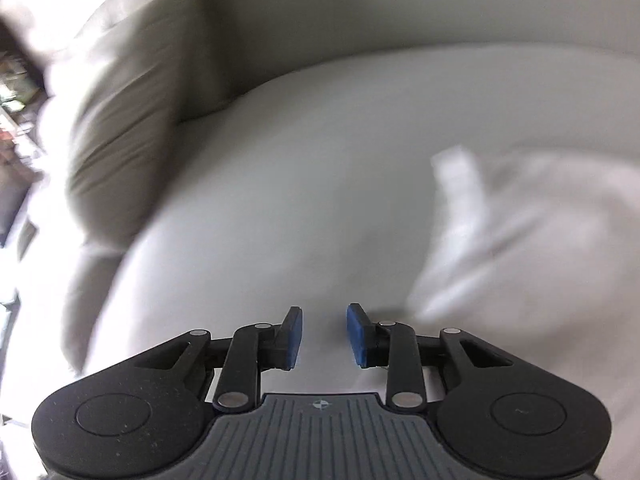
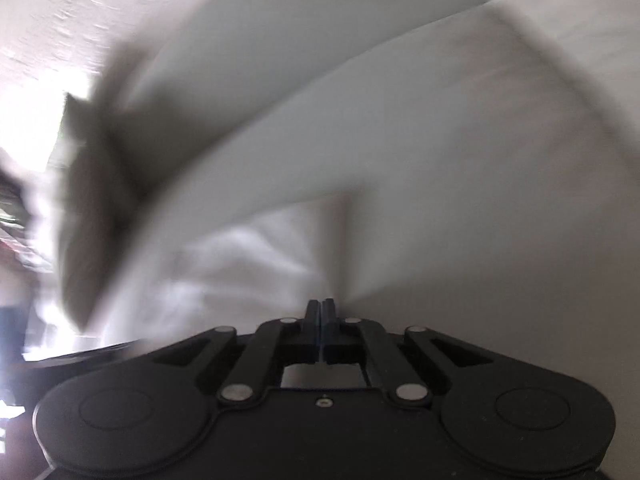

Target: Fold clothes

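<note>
A pale grey sofa seat (image 1: 288, 200) fills both views, blurred. A grey-beige cushion (image 1: 132, 128) leans against the sofa's backrest (image 1: 360, 12) at the left; at the far left edge a sliver of cluttered room shows, too smeared to read. A rough-textured white wall (image 2: 68, 12) appears in the upper left of the right wrist view.

The white garment (image 1: 532, 240) lies crumpled on the seat, to the right of the left claw (image 1: 324, 334). That claw hovers over bare seat with its blue pads (image 1: 358, 336) apart, holding nothing.

The right claw (image 2: 322, 328) points along the seat with its jaws pressed together. White cloth (image 2: 256, 264) bunches just ahead of its tips; whether any fabric is pinched between them cannot be told.
</note>
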The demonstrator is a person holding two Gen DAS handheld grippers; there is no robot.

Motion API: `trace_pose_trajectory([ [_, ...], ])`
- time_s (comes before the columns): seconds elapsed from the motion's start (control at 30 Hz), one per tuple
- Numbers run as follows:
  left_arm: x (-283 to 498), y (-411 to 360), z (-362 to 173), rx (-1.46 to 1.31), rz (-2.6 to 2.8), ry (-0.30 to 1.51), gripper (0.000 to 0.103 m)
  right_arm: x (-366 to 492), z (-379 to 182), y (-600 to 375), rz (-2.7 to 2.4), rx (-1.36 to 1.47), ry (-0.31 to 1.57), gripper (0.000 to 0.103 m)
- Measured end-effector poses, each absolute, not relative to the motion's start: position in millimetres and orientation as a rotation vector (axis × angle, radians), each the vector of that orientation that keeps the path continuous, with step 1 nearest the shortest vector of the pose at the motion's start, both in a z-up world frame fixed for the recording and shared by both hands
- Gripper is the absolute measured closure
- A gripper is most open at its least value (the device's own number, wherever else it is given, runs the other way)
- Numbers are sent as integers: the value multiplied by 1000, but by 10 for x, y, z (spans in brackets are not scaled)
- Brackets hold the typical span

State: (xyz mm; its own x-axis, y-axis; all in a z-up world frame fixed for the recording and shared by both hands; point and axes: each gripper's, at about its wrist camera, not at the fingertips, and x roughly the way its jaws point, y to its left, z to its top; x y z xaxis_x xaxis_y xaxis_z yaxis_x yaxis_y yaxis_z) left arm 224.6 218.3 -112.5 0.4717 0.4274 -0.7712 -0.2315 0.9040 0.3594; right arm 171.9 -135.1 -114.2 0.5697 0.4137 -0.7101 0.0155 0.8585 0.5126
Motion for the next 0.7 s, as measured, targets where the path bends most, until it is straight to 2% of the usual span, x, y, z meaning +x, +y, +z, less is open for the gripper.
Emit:
trace_pose_trajectory([
  [0.03, 2157, 2341, -1112, 204, 445, 1012, 74, 1658, -1118, -1458, 236, 494, 943, 103],
  [0.1, 1921, 2465, -953, 161, 467, 964, 82, 1550, -1039, -1561, 189, 484, 956, 103],
  [0.17, 1712, 2487, -808, 129, 455, 913, 84, 1443, -941, -1605, 163, 489, 953, 94],
  [0.23, 1563, 2303, -714, 82, 341, 869, 83, 1365, -849, -1538, 208, 522, 943, 91],
  [0.33, 1449, 1922, -666, 42, 174, 854, 73, 1310, -791, -1278, 351, 573, 960, 90],
  [0.47, 1451, 1485, -885, 70, 98, 996, 70, 1155, -801, -782, 464, 539, 1012, 90],
  [0.53, 1347, 1569, -855, 79, 126, 1018, 65, 1102, -850, -704, 458, 468, 1062, 90],
  [0.57, 1294, 1613, -838, 84, 140, 1028, 61, 1106, -890, -697, 450, 427, 1093, 94],
  [0.63, 1188, 1701, -803, 93, 168, 1048, 49, 961, -883, -833, 445, 417, 1101, 96],
  [0.7, 1082, 1789, -769, 103, 197, 1068, 48, 811, -848, -970, 442, 412, 1116, 96],
])
